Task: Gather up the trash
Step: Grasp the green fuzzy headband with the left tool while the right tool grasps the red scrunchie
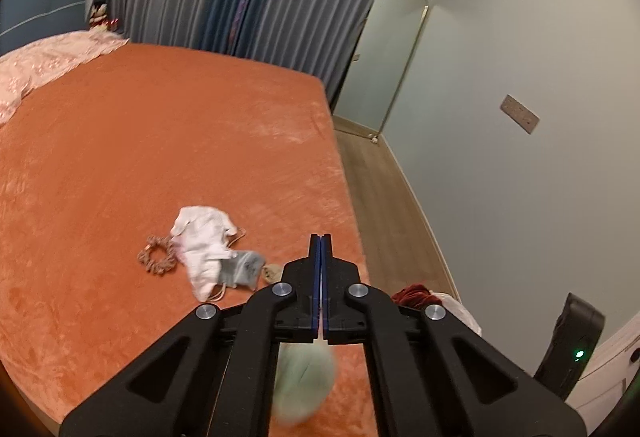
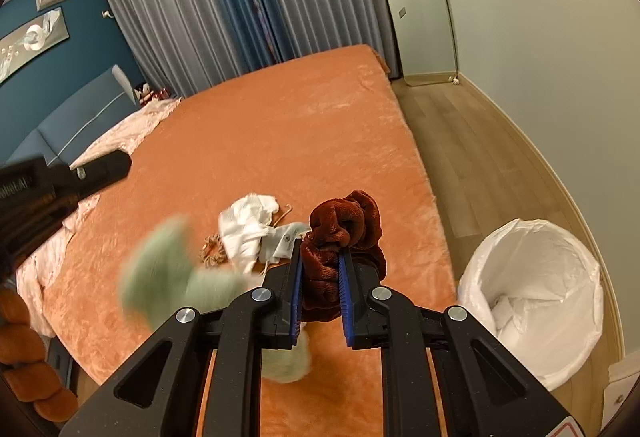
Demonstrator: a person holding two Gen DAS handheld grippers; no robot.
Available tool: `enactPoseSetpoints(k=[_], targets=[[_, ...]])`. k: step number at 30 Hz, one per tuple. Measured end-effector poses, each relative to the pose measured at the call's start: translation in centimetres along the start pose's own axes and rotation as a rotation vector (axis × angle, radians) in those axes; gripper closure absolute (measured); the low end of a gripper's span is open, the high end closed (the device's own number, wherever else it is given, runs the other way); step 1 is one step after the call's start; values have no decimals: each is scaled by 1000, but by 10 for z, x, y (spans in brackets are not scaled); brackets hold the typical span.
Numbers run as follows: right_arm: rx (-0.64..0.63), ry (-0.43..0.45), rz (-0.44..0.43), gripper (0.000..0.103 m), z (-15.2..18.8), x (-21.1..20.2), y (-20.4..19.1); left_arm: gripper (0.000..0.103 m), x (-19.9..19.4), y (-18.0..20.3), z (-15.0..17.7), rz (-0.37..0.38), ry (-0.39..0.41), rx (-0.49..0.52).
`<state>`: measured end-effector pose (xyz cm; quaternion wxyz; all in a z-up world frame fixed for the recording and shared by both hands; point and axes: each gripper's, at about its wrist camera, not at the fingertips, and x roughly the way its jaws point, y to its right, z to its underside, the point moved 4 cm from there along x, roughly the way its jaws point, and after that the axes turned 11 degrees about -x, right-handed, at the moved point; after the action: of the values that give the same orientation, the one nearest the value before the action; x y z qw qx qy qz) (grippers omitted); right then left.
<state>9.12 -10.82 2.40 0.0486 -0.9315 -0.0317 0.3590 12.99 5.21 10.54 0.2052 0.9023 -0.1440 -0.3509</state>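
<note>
Both grippers hung above the orange bed. The left gripper had its jaws pressed together on a pale green cloth, which dangled blurred beneath them. The right gripper had its jaws clamped on a dark red scrunchie (bunched and bulging past the tips). Ahead of the jaws lay crumpled white cloth beside a beige scrunchie. To the right of the right jaws stood a white-lined bin.
</note>
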Motion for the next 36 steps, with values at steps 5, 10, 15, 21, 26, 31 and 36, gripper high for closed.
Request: enactPoseSetpoints(k=[5, 10, 15, 21, 26, 31, 36], targets=[[19, 11, 23, 89, 5, -11, 19, 103, 2, 33, 8, 19, -28, 55], [15, -15, 65, 88, 29, -19, 37, 77, 18, 1, 45, -45, -129, 12], [17, -59, 86, 88, 59, -18, 48, 42, 34, -74, 114, -157, -247, -64], [34, -91, 73, 88, 82, -13, 49, 39, 58, -152, 195, -231, -443, -247], [15, -118, 64, 88, 93, -8, 39, 40, 72, -171, 232, -257, -510, -298], [-1, -147, 42, 88, 105, -1, 24, 72, 78, -164, 235, -274, -505, -234], [-19, -164, 19, 88, 109, 3, 10, 90, 63, -157, 209, -217, -447, -234]])
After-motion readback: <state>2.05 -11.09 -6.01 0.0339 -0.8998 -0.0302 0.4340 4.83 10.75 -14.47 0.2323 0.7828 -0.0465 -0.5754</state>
